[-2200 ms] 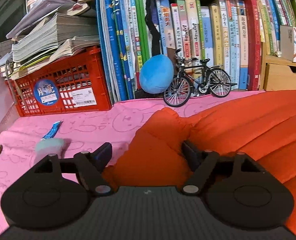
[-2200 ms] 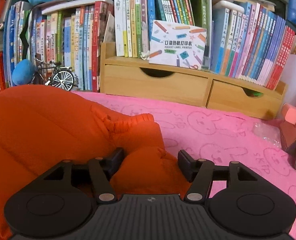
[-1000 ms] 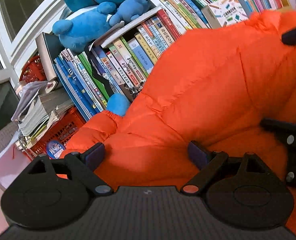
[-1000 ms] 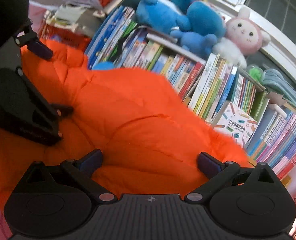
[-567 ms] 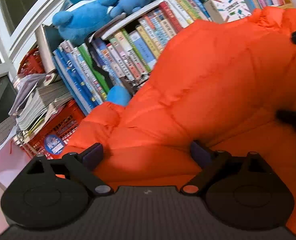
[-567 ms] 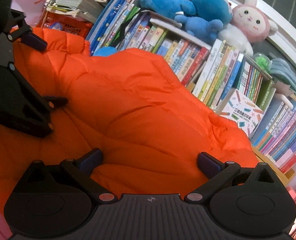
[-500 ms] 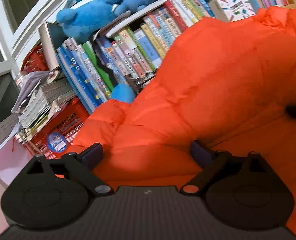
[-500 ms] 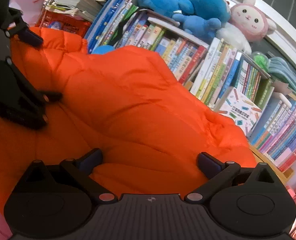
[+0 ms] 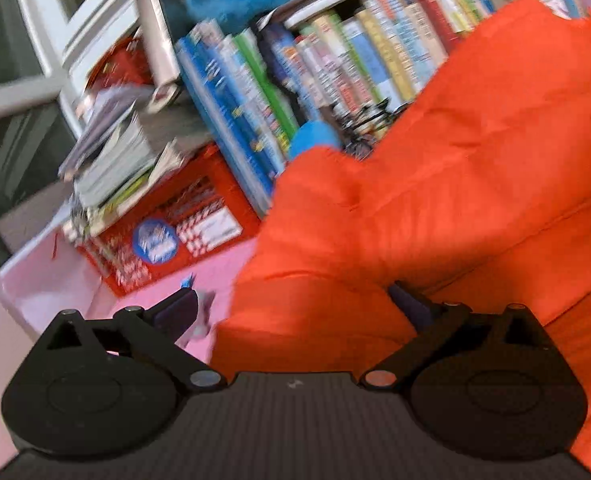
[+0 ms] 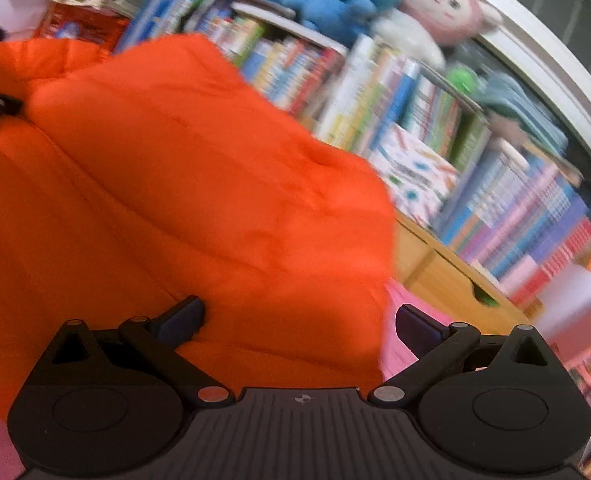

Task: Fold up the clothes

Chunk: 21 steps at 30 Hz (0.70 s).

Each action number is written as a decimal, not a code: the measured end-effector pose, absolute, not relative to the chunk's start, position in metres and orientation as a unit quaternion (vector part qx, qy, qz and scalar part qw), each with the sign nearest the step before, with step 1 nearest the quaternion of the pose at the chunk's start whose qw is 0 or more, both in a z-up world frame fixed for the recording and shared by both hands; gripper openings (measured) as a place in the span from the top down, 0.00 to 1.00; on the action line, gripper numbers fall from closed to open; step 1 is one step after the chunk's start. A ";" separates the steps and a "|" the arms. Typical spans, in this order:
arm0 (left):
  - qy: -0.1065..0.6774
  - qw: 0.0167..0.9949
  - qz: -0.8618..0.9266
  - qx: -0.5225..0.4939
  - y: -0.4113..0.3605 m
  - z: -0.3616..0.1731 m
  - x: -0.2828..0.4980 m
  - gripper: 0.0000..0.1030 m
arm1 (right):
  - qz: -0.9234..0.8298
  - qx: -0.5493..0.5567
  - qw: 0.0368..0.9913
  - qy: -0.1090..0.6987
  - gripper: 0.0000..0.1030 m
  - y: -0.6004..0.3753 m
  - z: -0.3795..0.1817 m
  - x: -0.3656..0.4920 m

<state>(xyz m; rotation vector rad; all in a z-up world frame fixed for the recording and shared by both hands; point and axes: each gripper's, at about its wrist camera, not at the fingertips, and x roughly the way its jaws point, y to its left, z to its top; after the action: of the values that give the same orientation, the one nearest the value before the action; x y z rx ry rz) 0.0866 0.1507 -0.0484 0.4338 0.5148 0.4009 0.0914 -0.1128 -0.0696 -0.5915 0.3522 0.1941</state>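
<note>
- Lying across the pink surface (image 9: 223, 276), the orange puffer jacket (image 9: 475, 184) fills most of both views — we note its padded bulk bunched up in front of the bookshelf (image 9: 335, 64).
- We find the left gripper (image 9: 291, 306) with its jaws opening wide; a jacket fold sits between them, but the left pad stands clear over the pink cloth.
- We find the right gripper (image 10: 299, 318) spread wide too; the jacket's edge lies between its fingers, the right finger (image 10: 417, 326) over bare pink surface, not pressing the fabric.
- We record a red crate (image 9: 183, 232) beside the jacket's left end, with stacked papers on it.
- Both views are motion-blurred — finer contact cannot be confirmed.
</note>
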 end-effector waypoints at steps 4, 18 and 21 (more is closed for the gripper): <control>0.261 0.922 0.205 0.197 0.163 -0.047 0.086 0.00 | 0.074 -0.280 0.938 0.191 0.01 -0.134 -0.070 0.096; 0.288 0.934 0.179 0.113 0.193 -0.042 0.086 0.00 | 0.073 -0.265 0.939 0.207 0.01 -0.141 -0.067 0.101; 0.297 0.935 0.168 0.094 0.197 -0.042 0.088 0.00 | 0.067 -0.270 0.940 0.195 0.01 -0.139 -0.064 0.095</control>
<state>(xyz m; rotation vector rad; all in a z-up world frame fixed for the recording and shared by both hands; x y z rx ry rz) 0.0876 0.1971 -0.0421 0.1927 0.6075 0.3445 0.0951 -0.1388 -0.0636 -0.5511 0.3982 0.1359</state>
